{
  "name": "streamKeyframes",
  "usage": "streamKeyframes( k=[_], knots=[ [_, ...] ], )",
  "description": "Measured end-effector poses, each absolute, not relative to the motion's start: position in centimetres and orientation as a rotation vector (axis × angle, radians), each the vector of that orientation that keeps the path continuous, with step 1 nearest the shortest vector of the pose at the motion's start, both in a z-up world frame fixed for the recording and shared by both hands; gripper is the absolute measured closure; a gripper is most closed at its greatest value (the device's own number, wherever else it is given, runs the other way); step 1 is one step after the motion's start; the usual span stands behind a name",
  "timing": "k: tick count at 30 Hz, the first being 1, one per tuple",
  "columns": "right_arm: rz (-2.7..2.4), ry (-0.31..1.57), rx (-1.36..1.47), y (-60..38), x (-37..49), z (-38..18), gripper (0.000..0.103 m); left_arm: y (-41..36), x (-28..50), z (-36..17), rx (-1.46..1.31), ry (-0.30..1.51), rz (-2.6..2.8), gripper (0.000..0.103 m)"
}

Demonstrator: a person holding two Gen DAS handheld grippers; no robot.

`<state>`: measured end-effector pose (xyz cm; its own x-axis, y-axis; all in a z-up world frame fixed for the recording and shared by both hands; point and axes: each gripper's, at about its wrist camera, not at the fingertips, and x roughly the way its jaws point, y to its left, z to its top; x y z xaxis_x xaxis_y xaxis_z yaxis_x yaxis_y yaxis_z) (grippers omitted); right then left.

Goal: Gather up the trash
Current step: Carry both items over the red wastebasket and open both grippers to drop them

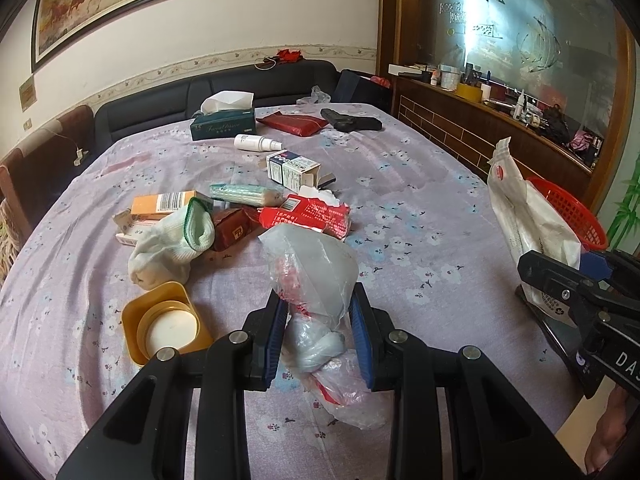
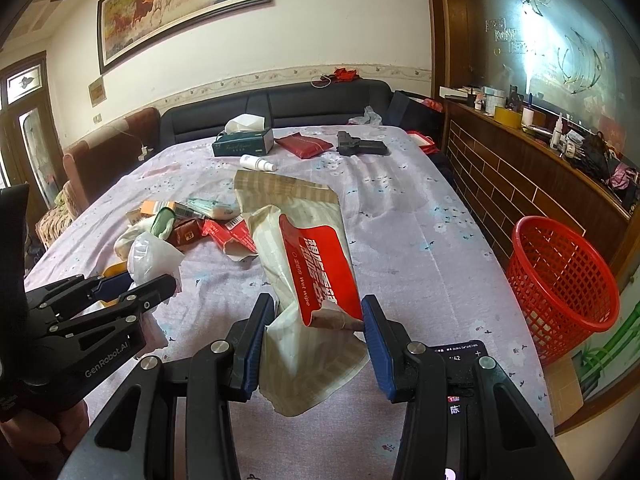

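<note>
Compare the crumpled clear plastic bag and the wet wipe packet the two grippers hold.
The crumpled clear plastic bag is see-through and knotted; the beige wet wipe packet with a red label is opaque and flat. The left gripper clamps the bag, the right gripper the packet. Both are held above the table.

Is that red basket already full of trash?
No, the red basket beside the table looks empty through its mesh.
</note>
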<state>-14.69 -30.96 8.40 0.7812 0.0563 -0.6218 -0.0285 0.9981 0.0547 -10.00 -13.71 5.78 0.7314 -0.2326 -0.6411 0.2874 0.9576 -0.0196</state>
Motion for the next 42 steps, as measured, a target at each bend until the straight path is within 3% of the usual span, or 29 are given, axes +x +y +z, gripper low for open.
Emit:
streamKeyframes(
  k=[11,18,31,42],
  knots=[
    [0.025,0.637,0.134,-34.9,-15.5,10.8,0.054,-16.1,-9.9,8.1,0.1,0.683,-0.363,0.073],
    [-0.035,0.61,0.275,-42.6,-17.0,12.8,0.054,-20.8,-10.2,10.9,0.126,0.671,-0.515,0.073],
    [-0.227,0.581,0.454,-56.1,-20.7,13.0,0.054,-35.1,-9.2,13.6,0.165,0.721,-0.806,0.073],
    [-0.256,0.58,0.565,-63.2,-19.2,12.1,0.054,-47.2,-6.3,11.8,0.165,0.821,-0.913,0.073]
  ],
)
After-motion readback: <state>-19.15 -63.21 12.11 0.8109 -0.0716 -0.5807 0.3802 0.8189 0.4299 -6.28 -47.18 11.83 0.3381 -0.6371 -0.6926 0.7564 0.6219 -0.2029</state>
